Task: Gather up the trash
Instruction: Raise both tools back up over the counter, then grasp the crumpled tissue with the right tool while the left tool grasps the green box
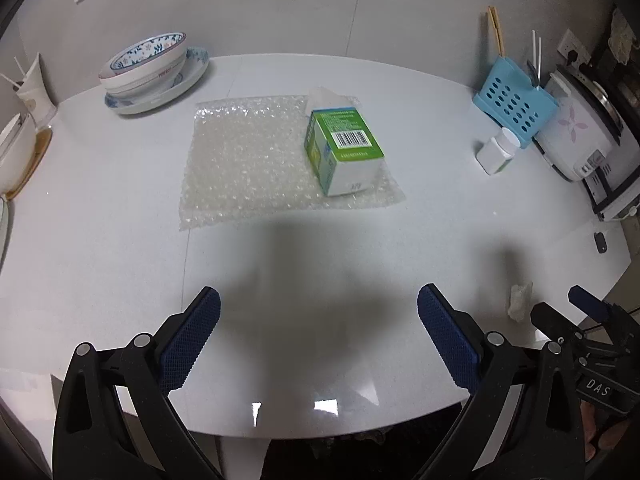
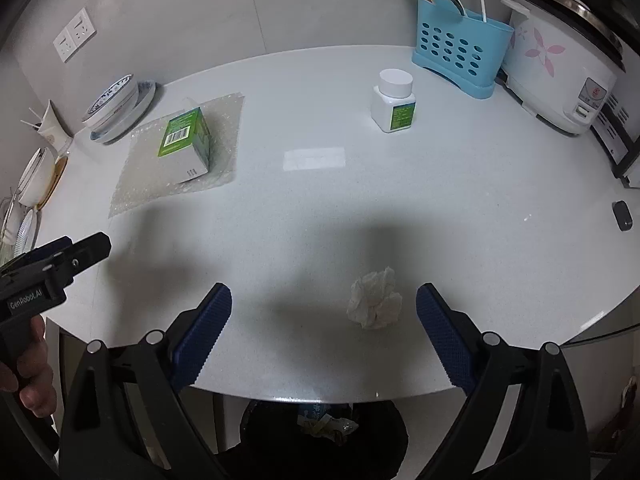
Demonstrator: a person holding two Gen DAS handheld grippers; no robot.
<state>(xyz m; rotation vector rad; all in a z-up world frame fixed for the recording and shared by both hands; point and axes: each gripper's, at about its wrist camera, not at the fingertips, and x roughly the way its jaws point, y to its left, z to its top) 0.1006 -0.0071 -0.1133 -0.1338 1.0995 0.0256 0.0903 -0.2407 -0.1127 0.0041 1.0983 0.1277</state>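
The right gripper (image 2: pixel 324 312) is hovering with fingers spread wide, nothing held; the crumpled tissue (image 2: pixel 375 299) is lying on the white table (image 2: pixel 440 200) just inside its right finger; the left gripper (image 1: pixel 319 320) is gaping empty too, the green carton (image 1: pixel 344 150) sitting on bubble wrap (image 1: pixel 248 160) well ahead of its fingertips.

White worktop (image 2: pixel 400 208), green and blue accents

The box (image 1: pixel 344 148) is green on top with a black-and-white barcode and a white end — it lies on clear bubble wrap (image 1: pixel 248 160). The crumpled tissue (image 2: pixel 376 300) is white. Far left, the bowl (image 1: pixel 146 60) is white with blue leaves and a red line. Far right, the perforated utensil holder (image 2: pixel 460 48) is light blue — the rice cooker (image 2: pixel 560 68) white with pink flowers. The tongs carry dark-blue textured pads (image 2: pixel 444 336) on black arms.
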